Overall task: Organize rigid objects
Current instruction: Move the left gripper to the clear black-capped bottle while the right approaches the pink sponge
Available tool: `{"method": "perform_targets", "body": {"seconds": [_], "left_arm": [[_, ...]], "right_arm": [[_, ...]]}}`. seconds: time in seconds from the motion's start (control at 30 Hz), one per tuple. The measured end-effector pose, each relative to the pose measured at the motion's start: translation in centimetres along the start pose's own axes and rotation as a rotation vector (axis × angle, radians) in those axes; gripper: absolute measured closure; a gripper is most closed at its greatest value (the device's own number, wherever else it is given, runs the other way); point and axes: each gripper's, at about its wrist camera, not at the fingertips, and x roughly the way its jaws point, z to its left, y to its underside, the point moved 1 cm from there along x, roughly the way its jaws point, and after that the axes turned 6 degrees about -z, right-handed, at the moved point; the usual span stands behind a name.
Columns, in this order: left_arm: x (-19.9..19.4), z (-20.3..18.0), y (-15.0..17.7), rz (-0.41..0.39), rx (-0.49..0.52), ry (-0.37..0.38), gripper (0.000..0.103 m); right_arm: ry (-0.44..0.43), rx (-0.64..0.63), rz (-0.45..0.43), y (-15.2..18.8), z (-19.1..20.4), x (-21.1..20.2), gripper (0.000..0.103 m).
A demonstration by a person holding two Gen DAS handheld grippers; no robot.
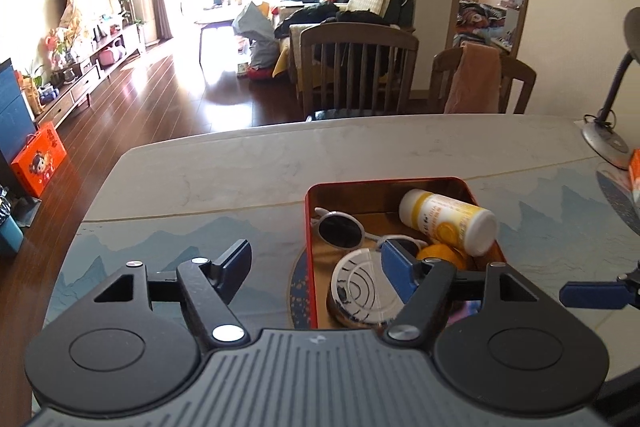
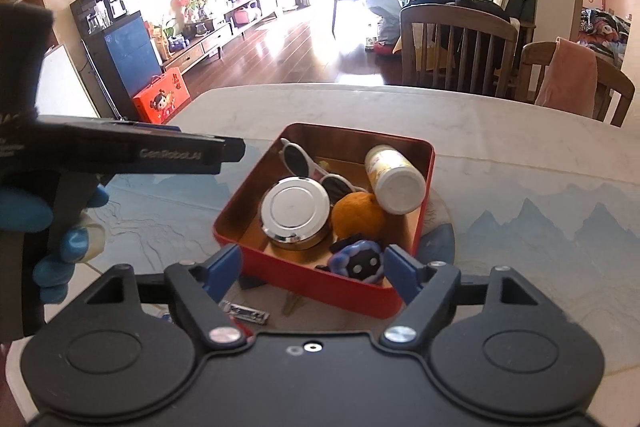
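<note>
Red tin [image 2: 320,281] on table [image 2: 520,155], just ahead of right gripper [image 2: 316,263], fingers spread, empty. Left gripper [image 1: 316,263] likewise spread, empty. Inside: sunglasses [image 2: 298,155], bottle [image 2: 394,179], round tin [image 2: 296,211], orange [image 2: 358,219], purple toy [image 2: 358,259].

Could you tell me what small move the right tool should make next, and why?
Probably lower the open, empty right tool toward the small metal piece lying on the table just outside the red box, since the other items already sit inside it.

My right gripper [image 2: 314,267] hangs open over the red tin's [image 2: 424,179] near edge, the purple toy [image 2: 358,261] between its fingers, untouched.
</note>
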Motion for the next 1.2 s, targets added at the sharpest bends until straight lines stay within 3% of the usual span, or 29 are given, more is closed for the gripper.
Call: {"method": "perform_targets", "body": {"seconds": [0.43,0.73,1.2], "left_arm": [[-5.5,1.0,2.7,-0.038,0.016,0.071,0.022],[-7.9,2.6,5.3,-0.058,0.033,0.052,0.018],[-7.6,4.4,11.7,0.054,0.011,0.037,0.018]], "right_arm": [[0.037,-0.006,-0.032,1.4,2.5,-2.3,0.003],[0.021,-0.018,-0.048,3.0,3.4,-3.1,0.0],[0.028,-0.169,0.018,8.0,5.1,-2.2,0.0]]}}
